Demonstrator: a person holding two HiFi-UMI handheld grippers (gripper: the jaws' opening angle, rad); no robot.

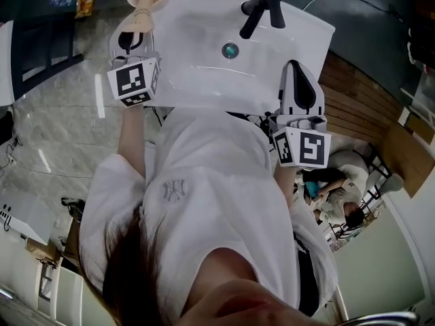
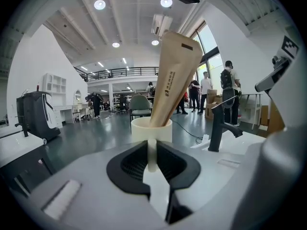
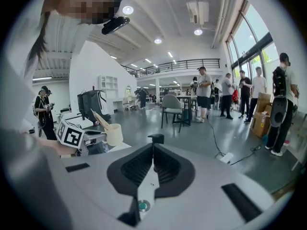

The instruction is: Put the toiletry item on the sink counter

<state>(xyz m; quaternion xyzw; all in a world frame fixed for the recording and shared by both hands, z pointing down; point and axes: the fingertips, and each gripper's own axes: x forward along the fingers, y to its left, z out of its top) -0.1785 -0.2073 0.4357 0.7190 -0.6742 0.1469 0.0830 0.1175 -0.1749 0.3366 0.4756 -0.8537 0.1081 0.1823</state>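
— What do we count, starting with the biggest?

— We see one white sink (image 1: 299,32). Its flat rim makes the surface round a single wide basin. After that come two tongs, one in each hand.

— How do we find the left tongs (image 2: 152,150)?

— They are closed on a thin white upright part of the one cream cup (image 2: 151,128), and the pads press it from both sides. The cup sits just past the tips.

— And the right tongs (image 3: 152,152)?

— We see their pads brought together at the tips with nothing between them. They hang over the near right edge of the sink.

— What comes next in size?

— There is one black faucet (image 1: 262,9) on the back rim. Then comes one tan tube (image 2: 175,75), the toiletry item, which stands tilted in the cup with its wide end up. Smallest of all is one round drain (image 1: 230,49) in the basin floor.

— Where do we place the cup against the edges?

— It is at the sink's far left corner, close to the left edge, with grey floor beyond. We cannot tell whether its base touches the surface.

— Is there room to move?

— The basin lies open between the two tongs. The faucet stands well apart from the cup, on its right. Behind the sink is a broad hall floor with one green chair (image 2: 140,107) and several people standing far off.
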